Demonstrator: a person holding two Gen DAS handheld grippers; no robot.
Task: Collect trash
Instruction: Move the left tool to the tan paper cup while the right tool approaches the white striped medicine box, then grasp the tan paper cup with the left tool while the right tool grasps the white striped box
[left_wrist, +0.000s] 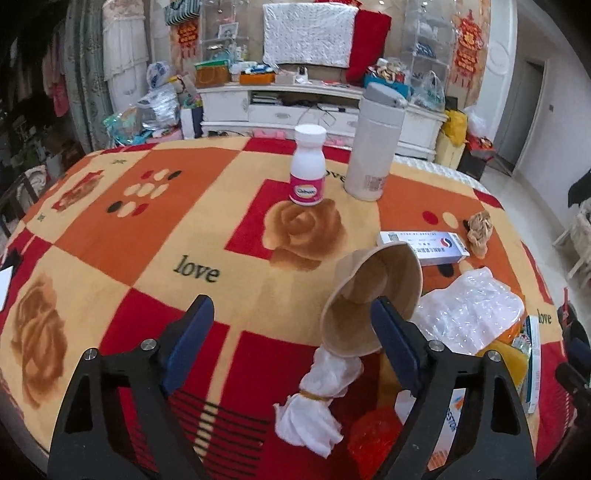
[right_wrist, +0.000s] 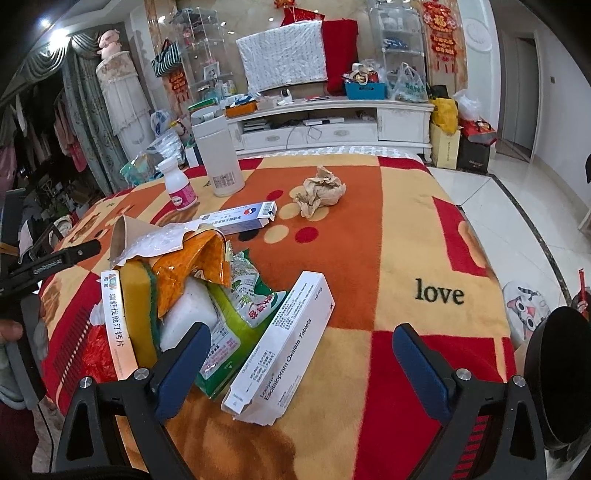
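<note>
My left gripper (left_wrist: 291, 334) is open above the patterned blanket (left_wrist: 155, 236); a tipped brown paper cup (left_wrist: 369, 299) lies by its right finger, and a knotted white tissue (left_wrist: 317, 398) lies just below the cup. My right gripper (right_wrist: 301, 363) is open over a white tablet box (right_wrist: 280, 347). Left of it is a trash pile: green packet (right_wrist: 236, 317), orange wrapper (right_wrist: 192, 266), yellow sponge (right_wrist: 138, 306), clear plastic (left_wrist: 469, 314). A crumpled brown paper (right_wrist: 321, 190) and a long white carton (right_wrist: 240, 216) lie farther back.
A pink-labelled white pill bottle (left_wrist: 308, 166) and a white thermos (left_wrist: 373, 144) stand at the far side of the table. A cluttered TV cabinet (left_wrist: 295, 107) is behind. A tiled floor (right_wrist: 535, 206) lies to the right.
</note>
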